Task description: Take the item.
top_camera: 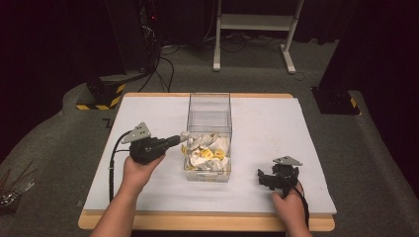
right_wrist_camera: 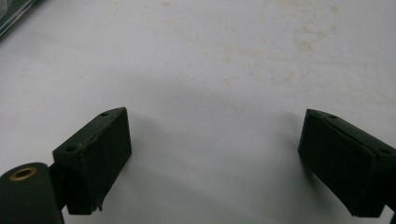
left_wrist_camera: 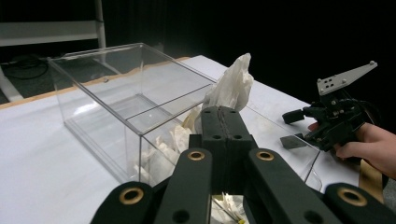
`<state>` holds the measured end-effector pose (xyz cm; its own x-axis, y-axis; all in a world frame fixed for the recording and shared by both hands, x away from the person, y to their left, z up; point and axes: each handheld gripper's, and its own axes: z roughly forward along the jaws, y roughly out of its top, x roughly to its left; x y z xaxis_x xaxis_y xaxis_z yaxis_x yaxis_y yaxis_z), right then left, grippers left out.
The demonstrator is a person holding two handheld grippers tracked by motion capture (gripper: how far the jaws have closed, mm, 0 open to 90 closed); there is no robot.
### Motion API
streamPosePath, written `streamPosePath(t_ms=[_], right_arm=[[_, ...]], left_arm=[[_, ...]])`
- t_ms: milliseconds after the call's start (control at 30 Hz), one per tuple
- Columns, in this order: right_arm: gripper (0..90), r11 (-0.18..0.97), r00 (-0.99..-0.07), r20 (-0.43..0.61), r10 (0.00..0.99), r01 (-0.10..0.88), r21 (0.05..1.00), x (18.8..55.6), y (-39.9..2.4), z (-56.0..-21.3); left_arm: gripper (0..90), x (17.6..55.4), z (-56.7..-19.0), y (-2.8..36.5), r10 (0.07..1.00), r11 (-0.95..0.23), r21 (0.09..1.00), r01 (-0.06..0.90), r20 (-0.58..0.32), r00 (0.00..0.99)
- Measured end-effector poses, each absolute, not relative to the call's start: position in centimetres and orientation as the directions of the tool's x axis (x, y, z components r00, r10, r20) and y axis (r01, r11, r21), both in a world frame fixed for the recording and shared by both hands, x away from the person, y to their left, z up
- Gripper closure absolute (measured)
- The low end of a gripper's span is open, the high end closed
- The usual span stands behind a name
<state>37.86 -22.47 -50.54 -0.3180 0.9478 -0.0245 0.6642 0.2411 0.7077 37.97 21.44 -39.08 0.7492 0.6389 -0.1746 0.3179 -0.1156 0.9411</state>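
Observation:
A clear plastic box (top_camera: 209, 114) stands mid-table, its near half piled with white and yellow packets (top_camera: 207, 153). My left gripper (top_camera: 184, 137) is at the box's left wall, shut on a crumpled white packet (left_wrist_camera: 232, 86) that sticks up past its tips above the box rim (left_wrist_camera: 140, 133). My right gripper (top_camera: 261, 178) rests low on the table to the right of the box, jaws wide apart with bare white tabletop (right_wrist_camera: 210, 93) between them. In the left gripper view the right gripper (left_wrist_camera: 299, 119) and its hand appear beyond the box.
The white table cover (top_camera: 148, 182) has a wooden edge at front. Beyond the table stand a white frame's legs (top_camera: 217, 49), cables and black-and-yellow striped bases (top_camera: 99, 98) on grey carpet. A corner of the box (right_wrist_camera: 11, 14) shows in the right gripper view.

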Motion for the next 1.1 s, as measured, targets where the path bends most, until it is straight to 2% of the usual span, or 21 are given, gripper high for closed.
streamPosePath(t_ms=[1100], right_arm=[[9.3, 0.241, -0.319, -0.023, 0.948, 0.664, 0.708, 37.9, -22.5, -50.5]], left_arm=[[90.0, 37.8, -38.0, 27.3, 0.735, -0.092, 0.944, 0.318, -0.151, 0.661]])
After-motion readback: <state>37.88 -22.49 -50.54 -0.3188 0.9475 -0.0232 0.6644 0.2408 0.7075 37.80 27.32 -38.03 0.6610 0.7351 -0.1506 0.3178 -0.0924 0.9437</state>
